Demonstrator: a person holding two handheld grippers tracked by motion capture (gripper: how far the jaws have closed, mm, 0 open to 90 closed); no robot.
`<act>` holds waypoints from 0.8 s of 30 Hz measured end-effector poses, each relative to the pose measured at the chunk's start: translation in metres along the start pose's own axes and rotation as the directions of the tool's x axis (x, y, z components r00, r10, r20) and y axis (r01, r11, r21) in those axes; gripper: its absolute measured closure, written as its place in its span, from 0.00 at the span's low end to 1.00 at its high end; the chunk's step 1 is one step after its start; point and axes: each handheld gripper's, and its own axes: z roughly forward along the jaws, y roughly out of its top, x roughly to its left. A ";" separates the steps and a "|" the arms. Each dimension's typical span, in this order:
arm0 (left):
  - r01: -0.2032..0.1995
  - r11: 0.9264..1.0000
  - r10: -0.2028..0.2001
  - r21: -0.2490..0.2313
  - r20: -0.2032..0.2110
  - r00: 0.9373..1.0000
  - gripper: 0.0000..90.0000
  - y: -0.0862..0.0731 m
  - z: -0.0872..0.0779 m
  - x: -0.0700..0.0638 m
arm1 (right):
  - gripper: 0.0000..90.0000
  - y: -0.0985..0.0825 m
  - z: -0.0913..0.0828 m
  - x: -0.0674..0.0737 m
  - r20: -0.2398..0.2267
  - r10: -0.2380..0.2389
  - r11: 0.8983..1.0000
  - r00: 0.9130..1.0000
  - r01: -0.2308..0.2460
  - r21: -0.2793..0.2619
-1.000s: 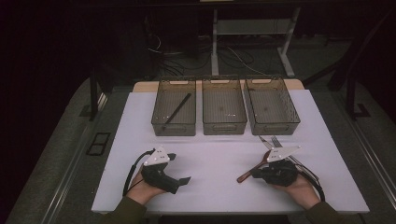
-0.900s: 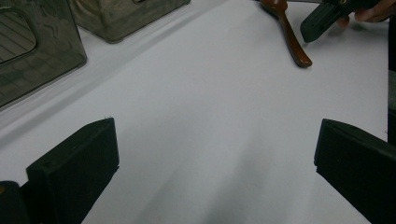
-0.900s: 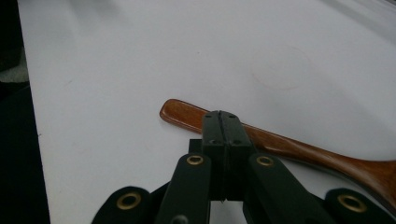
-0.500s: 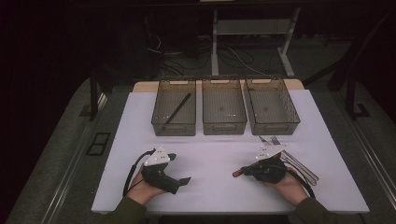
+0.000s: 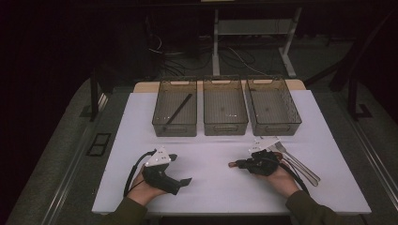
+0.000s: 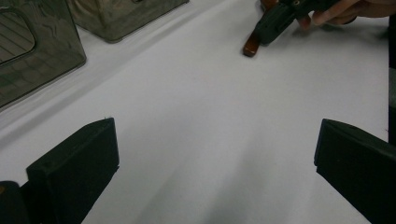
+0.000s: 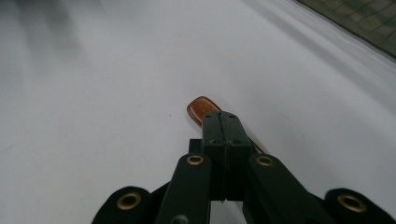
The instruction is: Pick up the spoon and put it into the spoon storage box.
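Brown handle (image 7: pixel 201 106) | right tool (image 5: pixel 240 164) clamps it (level, pointing left)

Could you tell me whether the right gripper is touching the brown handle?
Touching: in the right gripper view the right gripper has its jaws shut on the brown handle, whose end pokes out past them.

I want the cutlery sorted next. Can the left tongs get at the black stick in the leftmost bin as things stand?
Probably yes: the left tongs stand open, the leftmost bin has no lid, and only bare table lies between them and the black stick.
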 end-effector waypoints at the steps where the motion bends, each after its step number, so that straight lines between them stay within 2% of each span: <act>1: -0.001 1.000 0.001 0.000 0.000 1.000 0.00 0.000 0.000 0.000 | 1.00 0.001 0.001 -0.001 0.004 0.002 1.000 1.000 -0.002 0.001; 5: -0.004 1.000 0.004 -0.001 0.000 1.000 0.00 0.000 0.000 0.000 | 1.00 0.003 0.003 -0.002 -0.002 0.005 1.000 1.000 -0.005 -0.008; 8: -0.007 1.000 0.007 0.003 0.003 1.000 0.00 0.000 0.000 0.001 | 0.99 0.004 -0.005 -0.002 -0.015 0.017 0.999 1.000 -0.018 -0.038; 12: -0.008 1.000 0.008 0.001 0.003 1.000 0.00 0.000 0.000 0.000 | 0.86 0.005 -0.024 -0.005 -0.023 0.041 0.995 0.999 -0.043 -0.088; 16: -0.009 1.000 0.009 0.006 0.006 1.000 0.00 0.000 0.000 0.000 | 0.74 0.001 -0.045 -0.016 -0.003 0.069 0.990 0.998 -0.069 -0.127; 19: -0.011 1.000 0.011 0.008 0.008 1.000 0.00 0.000 0.000 0.000 | 0.65 -0.005 -0.060 -0.026 0.022 0.098 0.986 0.995 -0.094 -0.138; 24: -0.010 1.000 0.010 0.007 0.008 1.000 0.00 0.000 0.000 0.001 | 0.57 -0.016 -0.082 -0.043 0.080 0.134 0.983 0.988 -0.122 -0.140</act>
